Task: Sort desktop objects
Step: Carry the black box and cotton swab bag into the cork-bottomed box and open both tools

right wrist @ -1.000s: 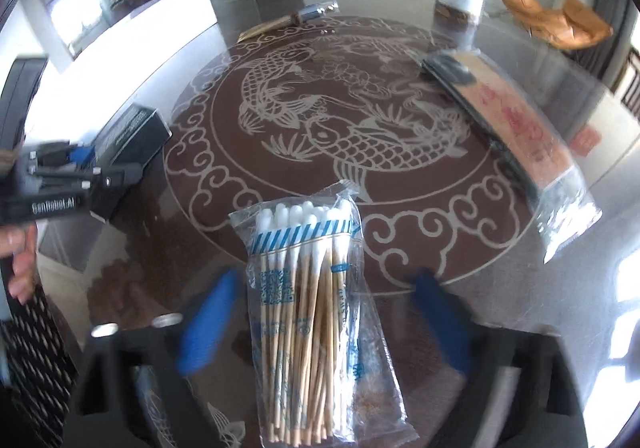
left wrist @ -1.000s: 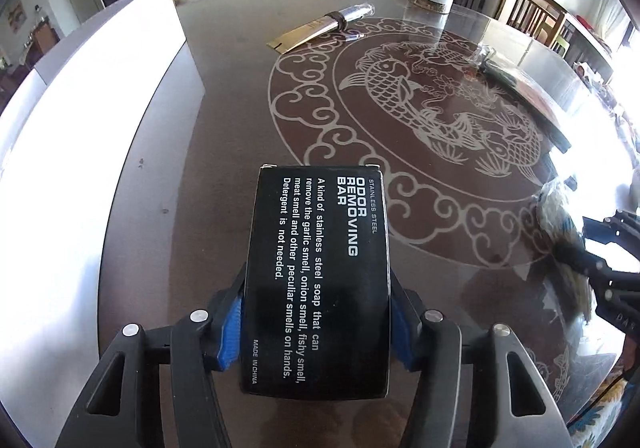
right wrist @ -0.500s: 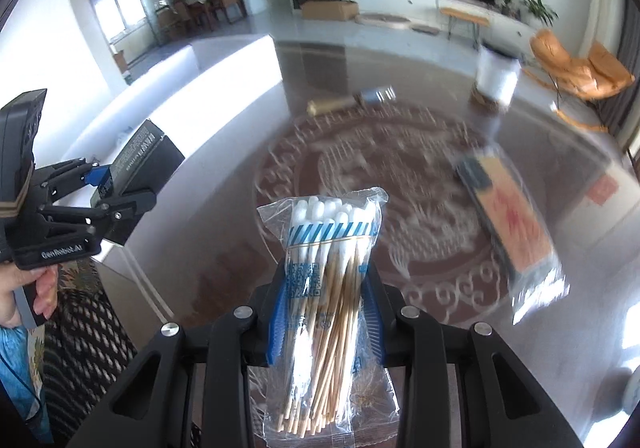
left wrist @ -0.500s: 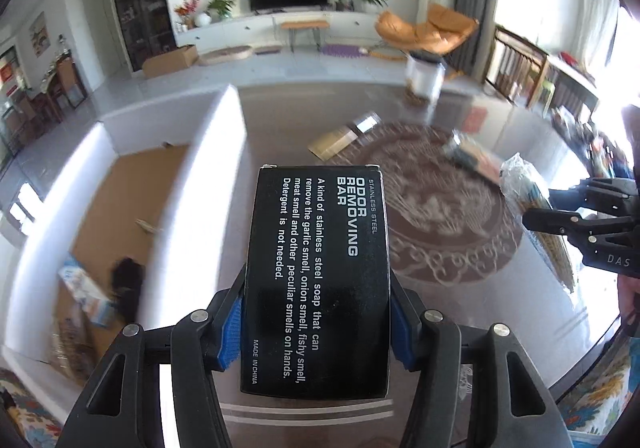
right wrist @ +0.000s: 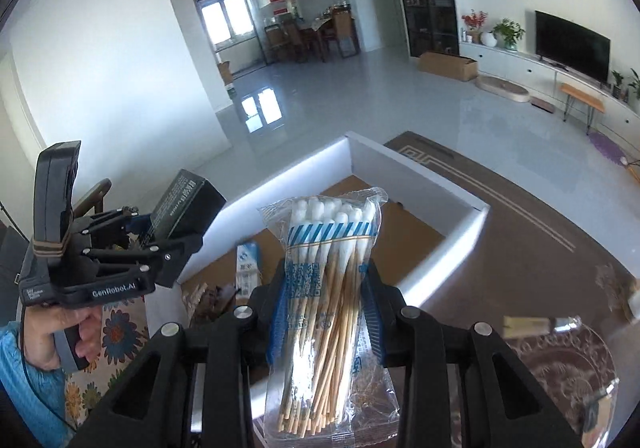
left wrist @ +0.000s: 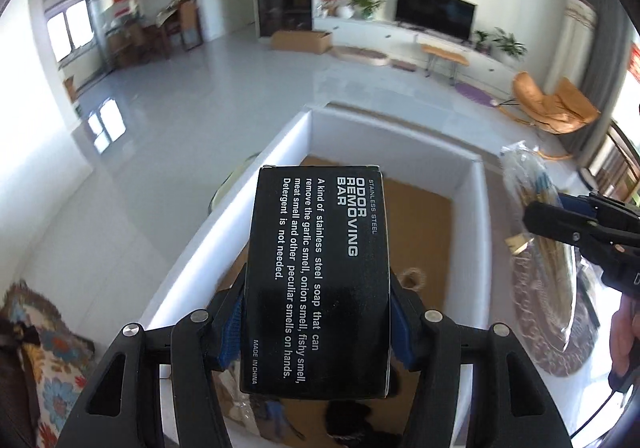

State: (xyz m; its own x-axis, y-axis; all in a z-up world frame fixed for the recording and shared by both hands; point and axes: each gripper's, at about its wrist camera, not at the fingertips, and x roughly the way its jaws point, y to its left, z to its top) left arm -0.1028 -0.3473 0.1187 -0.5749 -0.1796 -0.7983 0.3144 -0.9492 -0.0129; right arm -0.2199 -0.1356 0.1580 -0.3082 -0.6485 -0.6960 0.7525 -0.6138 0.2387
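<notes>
Left gripper: jaws clamped on black box, above white bin. Right gripper: jaws clamped on cotton-swab pack, above same bin.

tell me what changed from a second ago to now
Both grippers lifted their loads off the table and swung them over the white bin. The right gripper closed on the cotton swab pack, which lay loose between its jaws before. The left gripper kept the same hold on the black box.
</notes>
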